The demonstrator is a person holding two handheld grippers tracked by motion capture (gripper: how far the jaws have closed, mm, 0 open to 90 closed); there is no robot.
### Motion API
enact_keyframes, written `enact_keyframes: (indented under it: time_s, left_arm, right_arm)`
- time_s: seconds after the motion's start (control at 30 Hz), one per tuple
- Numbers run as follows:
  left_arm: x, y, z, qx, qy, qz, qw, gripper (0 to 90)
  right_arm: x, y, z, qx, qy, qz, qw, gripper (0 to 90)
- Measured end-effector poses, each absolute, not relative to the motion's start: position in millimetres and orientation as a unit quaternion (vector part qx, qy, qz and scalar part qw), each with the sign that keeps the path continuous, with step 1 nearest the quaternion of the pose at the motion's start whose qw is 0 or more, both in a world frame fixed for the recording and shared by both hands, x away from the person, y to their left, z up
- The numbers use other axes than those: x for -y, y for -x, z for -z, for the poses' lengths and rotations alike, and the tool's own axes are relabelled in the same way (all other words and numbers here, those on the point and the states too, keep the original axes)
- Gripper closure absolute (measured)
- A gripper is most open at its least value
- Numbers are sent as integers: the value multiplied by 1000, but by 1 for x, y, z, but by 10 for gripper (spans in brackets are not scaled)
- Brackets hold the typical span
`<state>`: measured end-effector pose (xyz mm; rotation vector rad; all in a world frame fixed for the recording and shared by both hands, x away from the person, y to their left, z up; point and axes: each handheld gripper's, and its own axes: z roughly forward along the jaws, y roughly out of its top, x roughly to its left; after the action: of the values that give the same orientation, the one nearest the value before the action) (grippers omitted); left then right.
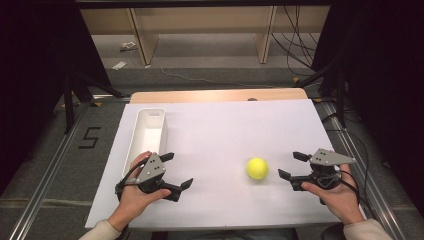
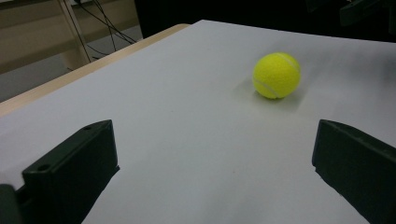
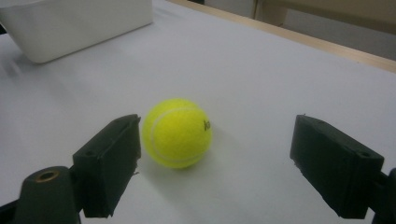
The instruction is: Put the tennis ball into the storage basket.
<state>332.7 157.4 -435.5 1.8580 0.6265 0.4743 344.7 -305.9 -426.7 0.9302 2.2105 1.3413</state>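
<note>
A yellow tennis ball (image 1: 257, 168) rests on the white table sheet (image 1: 220, 130), right of centre. My right gripper (image 1: 292, 165) is open just to the ball's right, jaws pointing at it. In the right gripper view the ball (image 3: 177, 133) lies a little ahead of the jaws, close to the left one, and the gripper (image 3: 215, 161) holds nothing. My left gripper (image 1: 177, 170) stands open at the front left, empty. Its own view has the ball (image 2: 276, 75) farther off on the sheet beyond the open gripper (image 2: 212, 154).
A long white bin (image 1: 145, 134) stands along the left side of the sheet, just behind my left hand; its wall (image 3: 74, 23) appears at the top left of the right gripper view. The wooden table edge (image 1: 220, 95) runs along the back. Shelving legs and cables lie beyond.
</note>
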Motion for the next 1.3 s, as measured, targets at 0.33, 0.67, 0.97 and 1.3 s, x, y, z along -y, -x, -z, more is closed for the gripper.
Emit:
enact_keyframes:
  time_s: [0.33,0.67,0.97,1.3]
  left_arm:
    - [-157,-332,435,-261,-780,-200,533,0]
    - [-157,-332,435,-260,-781,-199,532,0]
    - [-156,-332,435,-258,-781,-199,533,0]
    - [-156,-332,435,-256,-783,-200,531,0]
  right_arm:
    - [301,-346,428,-794,-329,-474,190,169]
    - [280,-353,432,-806,-314,-469,179,171]
    - [267,-363,438,-815,-313,-457,171,170]
    - [246,-380,451,-834,-308,-431,152,170]
